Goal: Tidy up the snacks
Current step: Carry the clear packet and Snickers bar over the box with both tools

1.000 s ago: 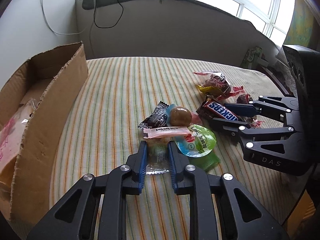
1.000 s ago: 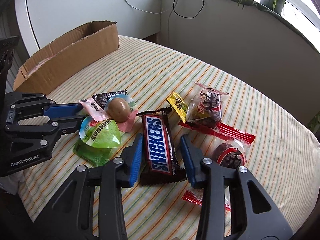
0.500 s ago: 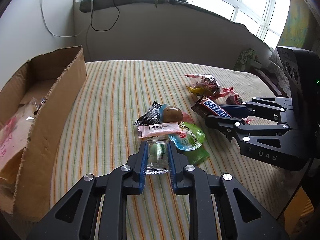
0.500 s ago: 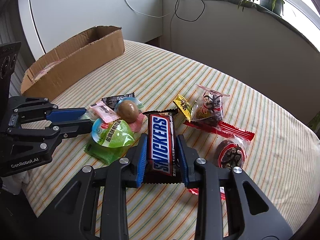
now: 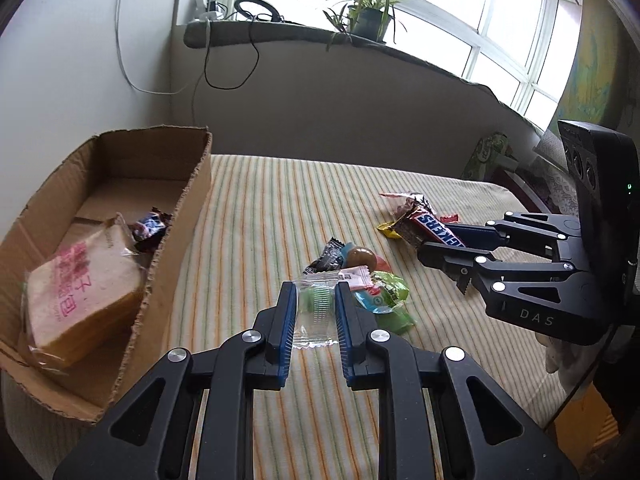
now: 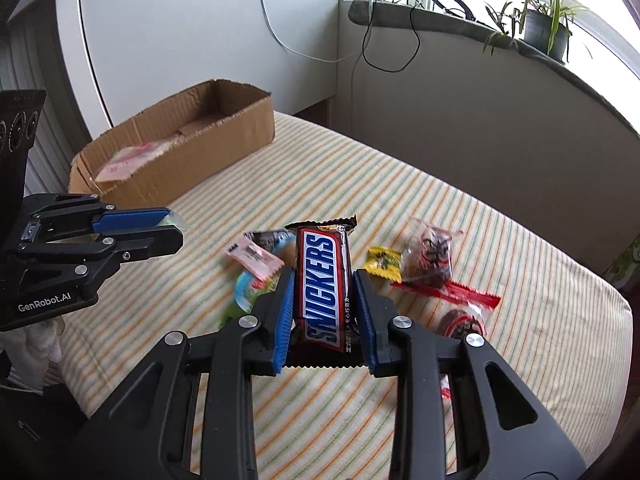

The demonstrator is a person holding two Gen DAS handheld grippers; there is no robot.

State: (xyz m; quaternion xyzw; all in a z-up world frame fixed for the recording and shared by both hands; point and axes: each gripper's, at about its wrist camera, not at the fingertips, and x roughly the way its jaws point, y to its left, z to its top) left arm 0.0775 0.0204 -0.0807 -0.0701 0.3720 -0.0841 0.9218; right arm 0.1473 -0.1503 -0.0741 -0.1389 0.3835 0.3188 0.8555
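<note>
While the Snickers bar [image 6: 324,288] is sitting clamped lengthwise in the right claw [image 6: 324,304] above the striped table [image 6: 520,240], the left claw [image 5: 316,312] is pinching a clear packet [image 5: 316,316], with the cardboard box [image 5: 176,248] lying at its ten o'clock.

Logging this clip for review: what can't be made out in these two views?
- Box contents: right view, near wall hides most.
- Clear packet: left view, contents unreadable through the wrap.
- Green snack: right view, blurred, partly behind the right claw.
- Red packet: right view, partly behind the claw arm.
</note>
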